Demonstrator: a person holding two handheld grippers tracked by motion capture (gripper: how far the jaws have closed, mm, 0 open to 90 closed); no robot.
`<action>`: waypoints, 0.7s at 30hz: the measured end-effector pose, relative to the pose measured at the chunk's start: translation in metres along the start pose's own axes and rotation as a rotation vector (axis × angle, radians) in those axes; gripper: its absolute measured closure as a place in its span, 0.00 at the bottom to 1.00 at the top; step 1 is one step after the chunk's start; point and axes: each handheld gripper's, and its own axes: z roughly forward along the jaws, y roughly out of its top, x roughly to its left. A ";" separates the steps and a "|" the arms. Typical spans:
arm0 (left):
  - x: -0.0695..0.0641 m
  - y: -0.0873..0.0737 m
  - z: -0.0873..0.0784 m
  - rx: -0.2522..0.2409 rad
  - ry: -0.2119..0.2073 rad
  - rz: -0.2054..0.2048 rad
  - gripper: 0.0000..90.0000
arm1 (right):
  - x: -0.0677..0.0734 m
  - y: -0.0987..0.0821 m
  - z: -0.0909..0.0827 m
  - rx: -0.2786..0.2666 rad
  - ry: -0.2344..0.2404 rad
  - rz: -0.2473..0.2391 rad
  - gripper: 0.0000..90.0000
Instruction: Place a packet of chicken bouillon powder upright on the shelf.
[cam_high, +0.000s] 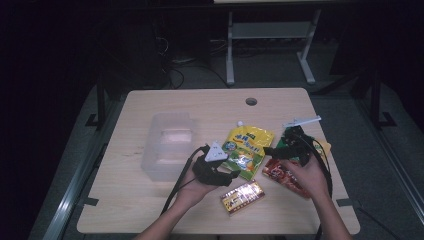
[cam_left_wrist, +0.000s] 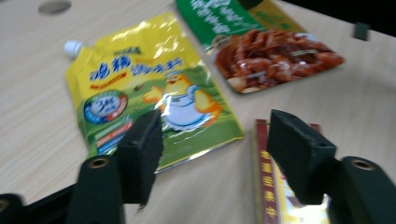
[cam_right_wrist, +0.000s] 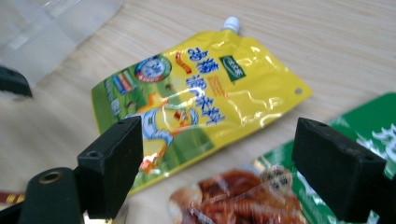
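On the table (cam_high: 150, 210), nearest the person, a small red-and-gold packet (cam_high: 242, 196) lies flat at about five o'clock from the table's middle. Just beyond it the left gripper (cam_high: 235, 173) hangs with its jaws apart and nothing between them, over the bare wood between that packet and the yellow spouted pouch (cam_high: 246, 151). At three o'clock from it the right gripper (cam_high: 269, 151) hovers, jaws spread wide and empty, above the near edge of the yellow pouch and the green-and-red snack bag (cam_high: 281, 172), which lies flat under the right hand. The yellow pouch lies flat near the table's middle, its white cap pointing to twelve o'clock. At nine o'clock from the pouch stands a clear plastic box (cam_high: 168, 145); whether anything lies inside cannot be told.
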 end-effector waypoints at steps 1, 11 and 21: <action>0.003 0.001 0.003 0.015 0.003 -0.021 0.44 | -0.001 0.004 0.004 0.012 0.009 0.008 0.18; 0.024 0.009 0.036 0.081 0.108 -0.098 0.59 | -0.024 0.028 0.045 0.088 -0.030 0.072 0.23; 0.028 0.007 0.058 0.170 0.148 -0.091 0.80 | -0.042 0.023 0.069 0.152 -0.060 0.195 0.32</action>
